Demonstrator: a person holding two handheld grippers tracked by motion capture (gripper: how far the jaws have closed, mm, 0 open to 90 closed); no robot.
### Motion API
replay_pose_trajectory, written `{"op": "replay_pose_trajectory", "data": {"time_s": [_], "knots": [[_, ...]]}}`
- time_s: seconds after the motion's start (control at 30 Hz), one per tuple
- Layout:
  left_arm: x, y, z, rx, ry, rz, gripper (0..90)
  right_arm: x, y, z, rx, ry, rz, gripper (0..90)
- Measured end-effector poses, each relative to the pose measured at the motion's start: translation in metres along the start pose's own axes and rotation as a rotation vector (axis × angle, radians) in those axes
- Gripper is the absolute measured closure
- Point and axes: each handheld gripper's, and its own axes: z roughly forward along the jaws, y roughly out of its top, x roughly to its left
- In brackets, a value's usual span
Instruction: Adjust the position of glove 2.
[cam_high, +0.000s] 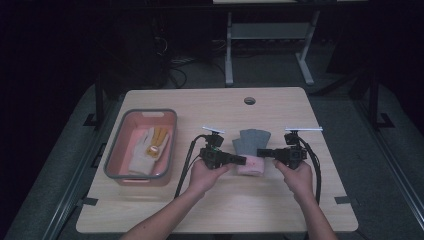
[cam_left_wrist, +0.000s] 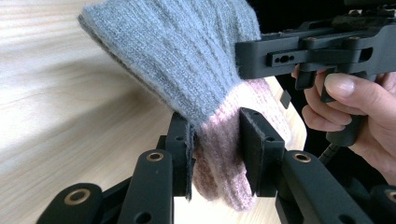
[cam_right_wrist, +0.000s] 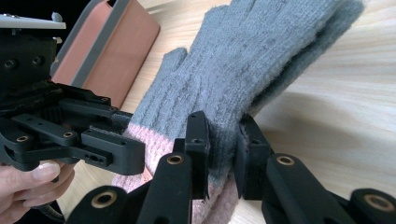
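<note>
Both grippers are clamped on the same glove, a grey knit one with a pink cuff. Left gripper has its jaws closed on the cuff end from one side, right gripper pinches it from the other, about where grey meets pink. The glove hangs between the two tools, over the middle of the table, a bit toward the near edge, with its fingers pointing at the far edge.

What could go sideways: knit is stretchy and soft, so if the hands pull apart unevenly the fabric could slide out of one pair of jaws and the glove would flop and dangle from the other. It looks like two layers stacked, maybe a pair, though I can't say for sure from the folds. If so, a pinch that only catches the top layer would drop the lower one on the table.

The bin with another glove in it sits by the left edge, well apart from all this.
</note>
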Motion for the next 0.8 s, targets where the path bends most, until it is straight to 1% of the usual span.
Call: {"op": "replay_pose_trajectory", "data": {"time_s": [0.07, 0.17, 0.3, 0.43, 0.6, 0.63, 0.7, 0.77, 0.8], "knots": [[0.001, 0.0, -0.003, 0.001, 0.004, 0.005, 66.3, 0.002, 0.001, 0.003, 0.002, 0.007, -0.006, 77.3], [0.002, 0.0, -0.007, -0.003, 0.006, -0.001, 66.3, 0.004, 0.003, 0.005, 0.004, 0.008, -0.009, 77.4], [0.005, 0.001, -0.014, -0.014, 0.005, 0.002, 66.3, 0.012, 0.008, 0.008, 0.008, 0.014, -0.02, 77.3], [0.006, 0.001, -0.021, -0.024, 0.005, -0.002, 66.3, 0.015, 0.011, 0.011, 0.006, 0.021, -0.025, 77.3], [0.008, 0.001, -0.029, -0.029, 0.011, -0.001, 66.3, 0.022, 0.015, 0.015, 0.013, 0.024, -0.034, 77.3], [0.008, 0.002, -0.03, -0.031, 0.011, -0.001, 66.3, 0.025, 0.017, 0.016, 0.017, 0.023, -0.038, 77.3], [0.009, 0.002, -0.034, -0.035, 0.01, 0.003, 66.3, 0.027, 0.018, 0.017, 0.018, 0.027, -0.041, 77.3], [0.01, 0.002, -0.04, -0.035, 0.014, -0.001, 66.4, 0.032, 0.021, 0.019, 0.02, 0.032, -0.048, 77.3], [0.01, 0.002, -0.04, -0.035, 0.014, -0.001, 66.4, 0.032, 0.021, 0.019, 0.02, 0.032, -0.048, 77.3]]}}
